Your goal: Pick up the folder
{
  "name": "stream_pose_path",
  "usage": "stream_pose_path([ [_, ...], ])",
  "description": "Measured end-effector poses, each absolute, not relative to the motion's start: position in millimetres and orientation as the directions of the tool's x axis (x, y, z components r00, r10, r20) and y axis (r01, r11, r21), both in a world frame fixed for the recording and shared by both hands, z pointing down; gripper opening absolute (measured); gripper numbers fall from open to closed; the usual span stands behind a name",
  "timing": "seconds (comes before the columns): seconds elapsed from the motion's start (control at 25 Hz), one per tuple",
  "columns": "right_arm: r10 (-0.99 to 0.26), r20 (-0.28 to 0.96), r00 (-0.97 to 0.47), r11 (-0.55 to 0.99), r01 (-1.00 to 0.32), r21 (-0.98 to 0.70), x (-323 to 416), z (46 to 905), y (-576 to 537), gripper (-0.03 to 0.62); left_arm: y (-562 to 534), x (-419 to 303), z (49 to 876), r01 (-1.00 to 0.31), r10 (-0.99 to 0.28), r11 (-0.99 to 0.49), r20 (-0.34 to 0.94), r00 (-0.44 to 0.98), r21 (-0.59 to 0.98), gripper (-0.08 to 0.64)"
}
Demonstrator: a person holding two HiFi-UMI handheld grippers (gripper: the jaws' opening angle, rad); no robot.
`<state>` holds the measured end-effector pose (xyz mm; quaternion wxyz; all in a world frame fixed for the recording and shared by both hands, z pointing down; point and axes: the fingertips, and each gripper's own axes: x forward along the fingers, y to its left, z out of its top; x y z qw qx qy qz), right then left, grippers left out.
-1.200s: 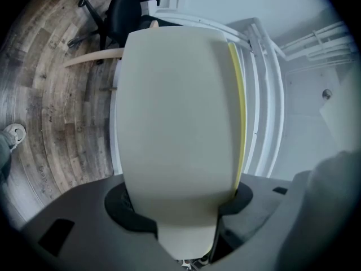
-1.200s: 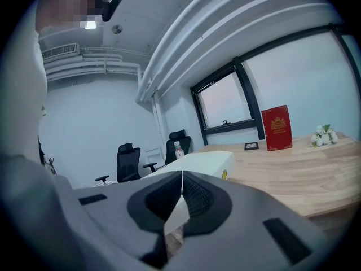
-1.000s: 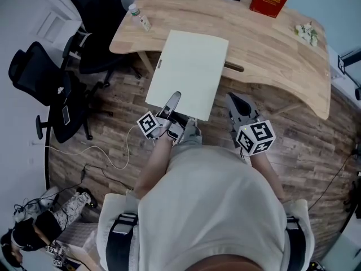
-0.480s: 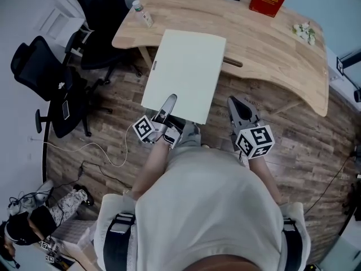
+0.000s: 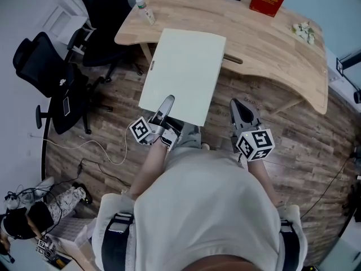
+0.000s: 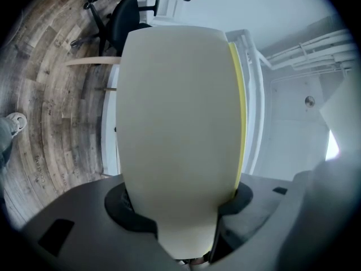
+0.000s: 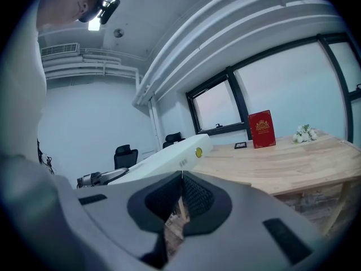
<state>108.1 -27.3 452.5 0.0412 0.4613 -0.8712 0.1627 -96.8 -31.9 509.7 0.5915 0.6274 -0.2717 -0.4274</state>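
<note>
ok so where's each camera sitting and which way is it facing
Head view: on the person's head, looking steeply down at the folder, table and floor; shows their torso, left gripper and right gripper.
Left gripper view: on the left gripper, looking along its jaws, which are shut on the folder that fills the frame.
Right gripper view: on the right gripper, looking across the table towards the red book; its jaws are together, empty.
Shared: head and right gripper views both show the folder, table and red book.
</note>
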Motion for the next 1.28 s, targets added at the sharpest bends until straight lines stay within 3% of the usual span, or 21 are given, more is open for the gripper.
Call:
stream_pose_path([
  [0.88, -0.804, 0.202, -0.559, 0.511, -0.824, -0.246, 113, 448, -3, 0.018, -9, -88, 503, 0.202, -0.844, -0.162, -0.241, 0.48, 0.966, 0.282],
  [1.28, -0.77, 0.213, -0.601, 0.577, -0.799, -0.169, 101, 445, 6, 0.017, -9, -86, 502, 0.203, -0.843, -0.162, -0.243, 0.48, 0.966, 0.282],
])
